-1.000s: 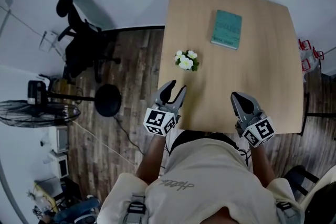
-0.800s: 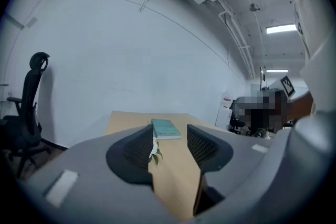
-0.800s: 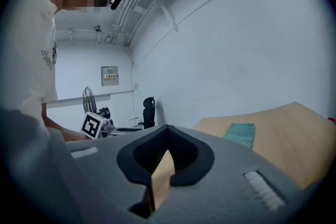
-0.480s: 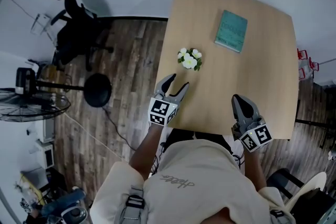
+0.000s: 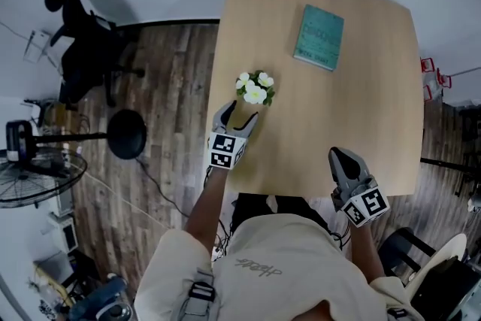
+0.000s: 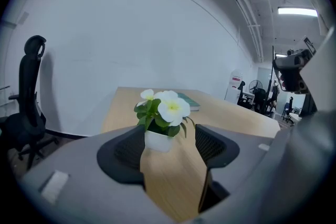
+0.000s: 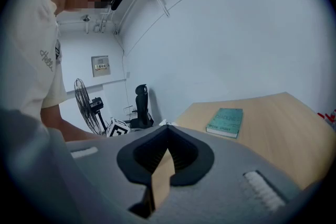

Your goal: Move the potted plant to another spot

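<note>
A small potted plant (image 5: 254, 89) with white flowers in a white pot (image 6: 157, 140) stands near the left edge of the light wooden table (image 5: 361, 109). My left gripper (image 5: 236, 115) is low over the table just short of the plant. Its jaws are opening, and the pot sits at the gap between their tips, closer to the left fingertip (image 6: 137, 136); the pads do not press on it. My right gripper (image 5: 340, 158) hovers over the table's near edge at the right, its jaws closed with nothing in them.
A teal book (image 5: 319, 37) lies at the far middle of the table. To the left, on the wooden floor, are a black office chair (image 5: 79, 49), a round black stand base (image 5: 126, 134) and a fan (image 5: 34, 177).
My left gripper has moved forward and down to the plant, and its jaws have spread wider. My right gripper has stayed near the table's front edge.
</note>
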